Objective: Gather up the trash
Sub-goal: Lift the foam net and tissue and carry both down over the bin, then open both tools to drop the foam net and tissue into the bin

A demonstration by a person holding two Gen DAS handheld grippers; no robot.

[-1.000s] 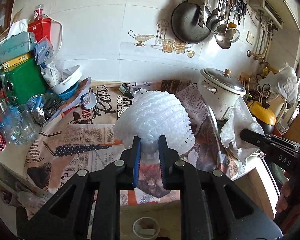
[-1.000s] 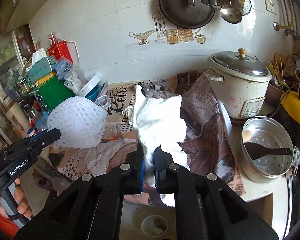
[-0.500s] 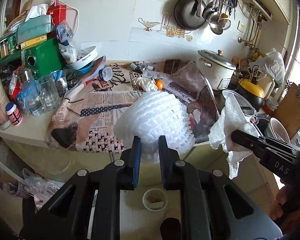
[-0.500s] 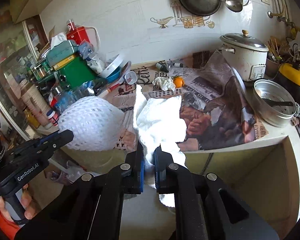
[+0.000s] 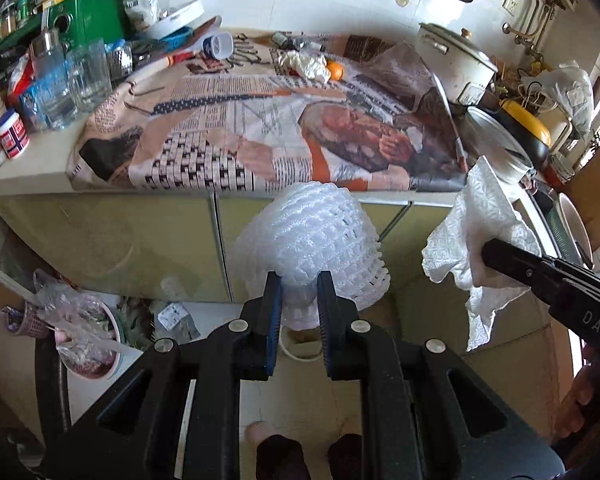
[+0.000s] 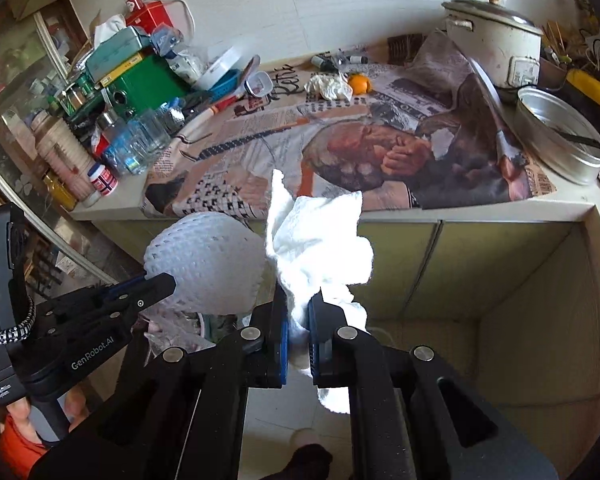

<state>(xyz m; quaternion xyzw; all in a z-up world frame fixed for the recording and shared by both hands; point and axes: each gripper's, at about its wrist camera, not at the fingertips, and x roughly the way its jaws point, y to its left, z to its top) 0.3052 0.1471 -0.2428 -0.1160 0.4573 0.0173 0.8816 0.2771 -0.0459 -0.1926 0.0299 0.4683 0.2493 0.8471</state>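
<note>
My left gripper [image 5: 299, 298] is shut on a white foam fruit net [image 5: 308, 246] and holds it in the air in front of the counter's cabinet doors. The net also shows in the right wrist view [image 6: 204, 266]. My right gripper [image 6: 298, 320] is shut on a crumpled white paper towel [image 6: 320, 248], held beside the net; the towel also shows in the left wrist view [image 5: 476, 232]. A crumpled tissue [image 6: 328, 86] and an orange [image 6: 358, 83] lie at the back of the newspaper-covered counter [image 6: 260, 148]. A pink trash bin [image 5: 88, 340] lined with plastic stands on the floor at lower left.
Glasses and jars [image 5: 72, 80] and a green box [image 6: 148, 80] crowd the counter's left side. A rice cooker [image 6: 496, 40] and a metal steamer pan [image 6: 556, 136] stand on the right. A white round object [image 5: 300, 342] lies on the floor below the net.
Both grippers have pulled back from the counter and dropped lower, still holding the net and the towel. The counter's front edge, the cabinet doors and the floor now fill the lower view.
</note>
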